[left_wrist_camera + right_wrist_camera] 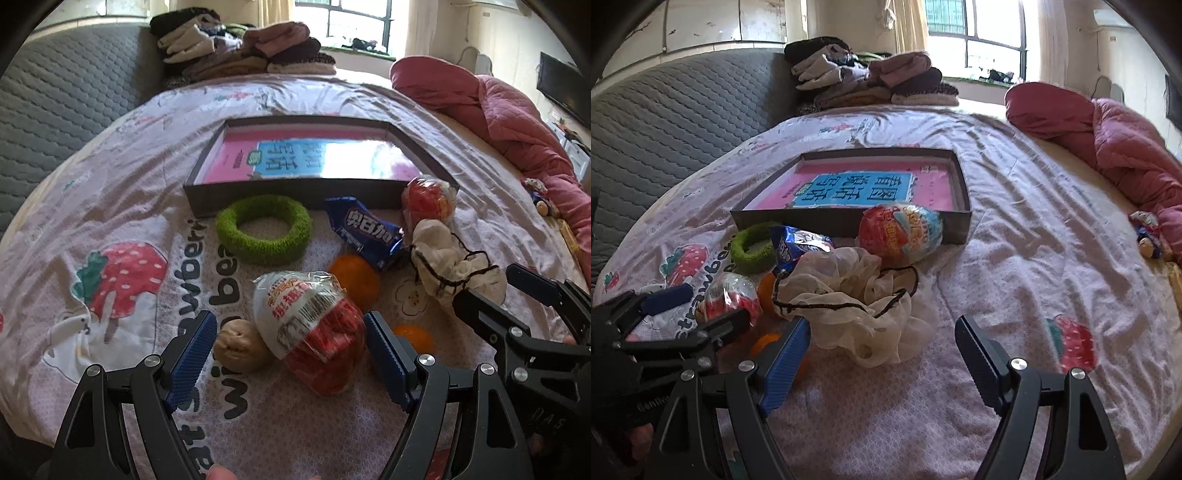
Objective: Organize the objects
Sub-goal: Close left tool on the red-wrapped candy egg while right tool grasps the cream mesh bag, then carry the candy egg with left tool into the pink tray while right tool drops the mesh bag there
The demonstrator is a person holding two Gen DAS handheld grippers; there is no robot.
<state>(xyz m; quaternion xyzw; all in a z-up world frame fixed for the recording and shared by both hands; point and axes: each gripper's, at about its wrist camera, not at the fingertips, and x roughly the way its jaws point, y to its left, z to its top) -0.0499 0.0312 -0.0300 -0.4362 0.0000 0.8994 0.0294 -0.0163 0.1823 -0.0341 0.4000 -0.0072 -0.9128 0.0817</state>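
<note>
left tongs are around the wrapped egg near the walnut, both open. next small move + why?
Probably close the left tongs on the near wrapped egg. The egg already lies between the open blue pads, apart from both, with the walnut just outside the left pad. The dark tray beyond holds only a book, so it looks like the destination. The right tongs hover open by the white cloth pouch.

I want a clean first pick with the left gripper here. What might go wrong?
The left gripper is open around the near wrapped egg toy. Its slick wrapper may slip on closing. The walnut also lies between the fingers and could get pinched or rolled. The orange ball behind might be nudged.
</note>
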